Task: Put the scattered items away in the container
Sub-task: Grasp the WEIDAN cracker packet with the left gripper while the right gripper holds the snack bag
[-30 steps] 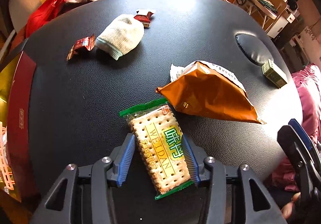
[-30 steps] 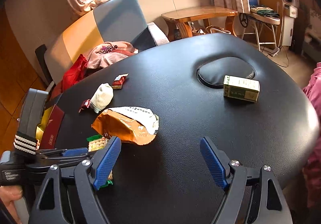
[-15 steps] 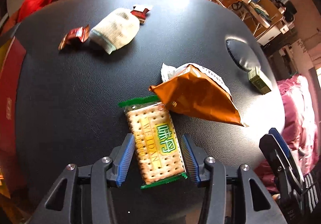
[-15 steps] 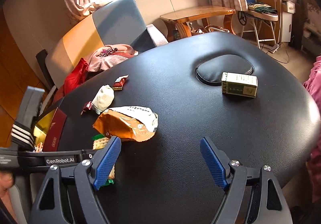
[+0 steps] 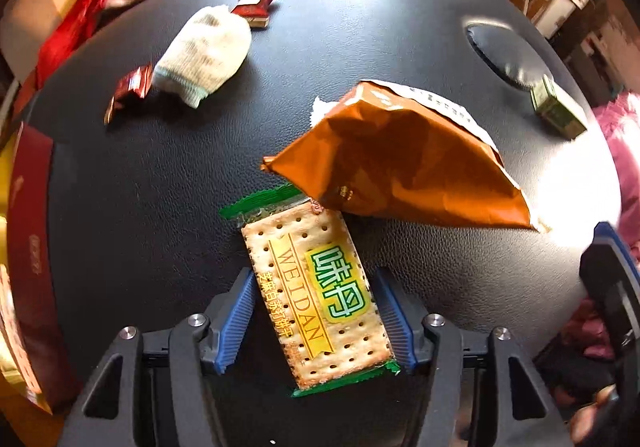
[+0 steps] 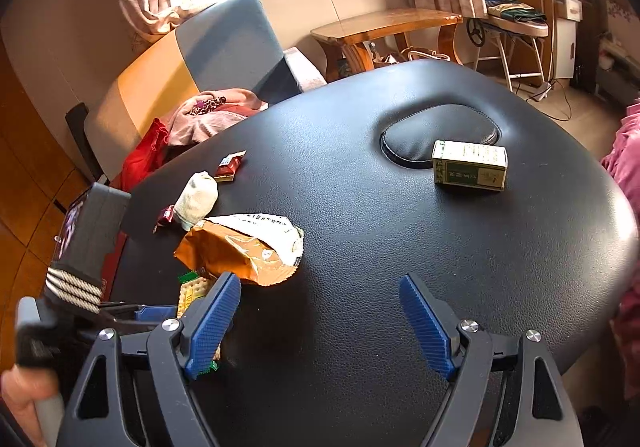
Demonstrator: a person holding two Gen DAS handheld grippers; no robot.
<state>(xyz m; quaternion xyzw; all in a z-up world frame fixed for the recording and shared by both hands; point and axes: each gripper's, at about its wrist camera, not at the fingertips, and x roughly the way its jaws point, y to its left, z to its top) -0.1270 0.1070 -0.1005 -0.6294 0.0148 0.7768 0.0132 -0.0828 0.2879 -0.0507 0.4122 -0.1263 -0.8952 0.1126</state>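
Left gripper just opened up, blue pads straddling the green-edged clear-wrapped cracker packet without squeezing it. Light, crinkly and brittle, I reckon, so pinch the long sides gently.

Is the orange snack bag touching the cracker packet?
Touching. In the left wrist view the crinkly orange foil snack bag has its lower edge lying over the top corner of the green-edged clear cracker packet.

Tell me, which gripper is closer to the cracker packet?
Left. The left gripper straddles the cracker packet, fingers open. The right gripper hovers beside it, empty.
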